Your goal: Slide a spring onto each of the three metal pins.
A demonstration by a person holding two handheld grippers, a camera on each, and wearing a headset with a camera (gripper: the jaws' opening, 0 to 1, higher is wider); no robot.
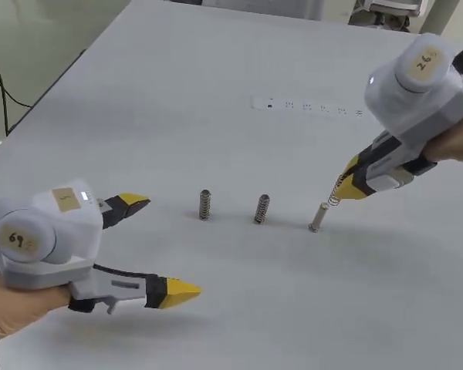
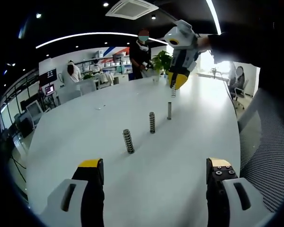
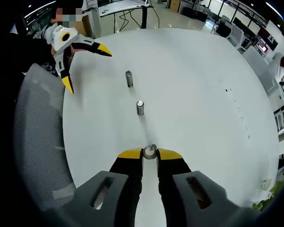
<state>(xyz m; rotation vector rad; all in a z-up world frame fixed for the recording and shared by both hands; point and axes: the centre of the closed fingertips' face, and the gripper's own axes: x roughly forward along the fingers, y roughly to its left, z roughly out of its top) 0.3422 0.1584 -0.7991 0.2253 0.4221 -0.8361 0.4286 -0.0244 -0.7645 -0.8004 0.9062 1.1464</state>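
Right gripper [image 1: 347,183] clamping spring [image 1: 337,191]; spring tilting, lower end hovering just off bare pin [image 1: 317,217] top; pin standing at 7 o'clock from spring. Right nearer. Left gripper [image 1: 166,245] gaping empty, well apart. Other two pins [image 1: 205,205] already wearing springs.

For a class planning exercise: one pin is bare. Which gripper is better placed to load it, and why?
The right gripper: it is shut on a spring, held close beside the bare pin. The left gripper is open, empty and farther from it.
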